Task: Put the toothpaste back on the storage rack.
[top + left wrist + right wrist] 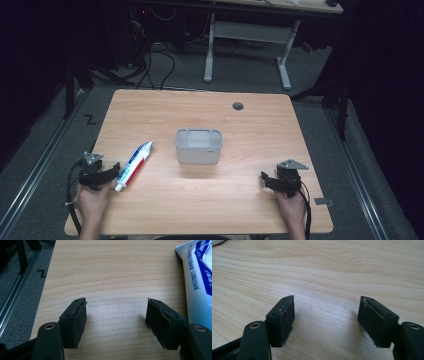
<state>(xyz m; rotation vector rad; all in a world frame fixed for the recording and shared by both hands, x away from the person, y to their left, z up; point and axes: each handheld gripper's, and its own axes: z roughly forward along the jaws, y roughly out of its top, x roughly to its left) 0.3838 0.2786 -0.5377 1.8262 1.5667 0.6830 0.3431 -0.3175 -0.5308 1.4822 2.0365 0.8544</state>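
The wooden table spreads out before me, with a small round hole toward one o'clock. At its centre stands the grey plastic bin. At about eight o'clock from the bin lies the toothpaste tube, flat on the wood, cap end pointing back toward me. My left gripper sits at the near left edge, just beside the tube's cap, jaws spread wide with bare wood between them. My right gripper rests at five o'clock from the bin, well apart from it, jaws likewise wide and holding nothing.
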